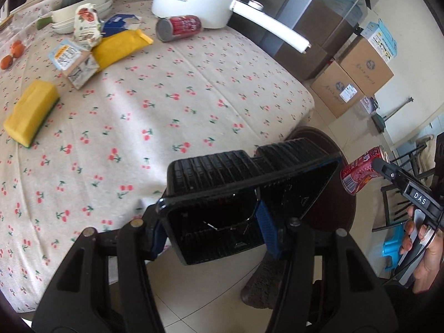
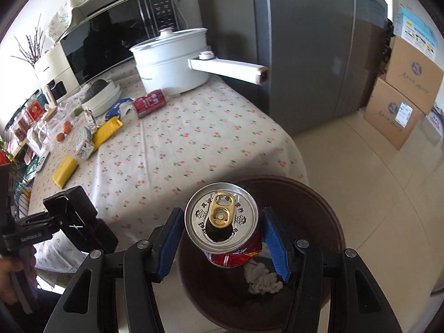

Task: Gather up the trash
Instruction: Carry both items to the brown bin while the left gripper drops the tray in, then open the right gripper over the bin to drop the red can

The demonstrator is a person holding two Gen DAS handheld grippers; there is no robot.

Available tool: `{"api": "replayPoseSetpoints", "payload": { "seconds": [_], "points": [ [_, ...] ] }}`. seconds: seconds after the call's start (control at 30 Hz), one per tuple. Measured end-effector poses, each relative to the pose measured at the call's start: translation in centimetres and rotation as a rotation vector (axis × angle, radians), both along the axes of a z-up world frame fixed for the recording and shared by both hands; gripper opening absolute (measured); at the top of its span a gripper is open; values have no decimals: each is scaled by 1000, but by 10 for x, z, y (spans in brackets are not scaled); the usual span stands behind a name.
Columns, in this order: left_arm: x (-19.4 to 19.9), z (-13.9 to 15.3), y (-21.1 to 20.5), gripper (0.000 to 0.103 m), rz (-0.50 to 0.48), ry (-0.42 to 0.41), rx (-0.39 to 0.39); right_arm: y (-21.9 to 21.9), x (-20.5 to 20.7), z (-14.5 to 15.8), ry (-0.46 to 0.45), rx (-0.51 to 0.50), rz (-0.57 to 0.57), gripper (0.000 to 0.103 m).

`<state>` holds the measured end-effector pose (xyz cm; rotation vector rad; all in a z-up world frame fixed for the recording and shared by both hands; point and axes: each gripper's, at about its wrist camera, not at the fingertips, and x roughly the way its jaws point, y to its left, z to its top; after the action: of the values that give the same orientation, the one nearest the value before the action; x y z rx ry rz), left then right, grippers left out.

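Can (image 2: 222, 222), red aluminium cylinder, pinched by right gripper (image 2: 222, 245) | left gripper (image 1: 213, 231) clamps ribbed black box (image 1: 236, 194)

The left gripper (image 1: 213, 219) clamps a black ribbed basket (image 1: 249, 194) between its blue pads, holding it at the near edge of the table (image 1: 138, 111). The right gripper (image 2: 222, 247) grips a red can (image 2: 222, 222) upright by its sides, beyond the table's corner. A bare hand (image 1: 424, 252) holds the right gripper's handle.
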<state>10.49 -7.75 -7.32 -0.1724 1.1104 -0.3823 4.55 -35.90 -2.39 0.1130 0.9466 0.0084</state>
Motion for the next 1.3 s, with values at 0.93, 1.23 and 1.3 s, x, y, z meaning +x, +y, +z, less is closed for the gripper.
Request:
{"api": "replayPoseSetpoints", "payload": {
  "seconds": [0.93, 1.23, 1.3],
  "points": [
    [14, -17, -116, 101, -190, 39, -116, -96, -59, -35, 67, 31, -183, 58],
    [1, -12, -76, 102, -161, 15, 77, -71, -37, -44, 109, 22, -131, 58],
    [-1, -12, -65, 102, -155, 12, 99, -67, -31, -47, 117, 23, -124, 59]
  ]
}}
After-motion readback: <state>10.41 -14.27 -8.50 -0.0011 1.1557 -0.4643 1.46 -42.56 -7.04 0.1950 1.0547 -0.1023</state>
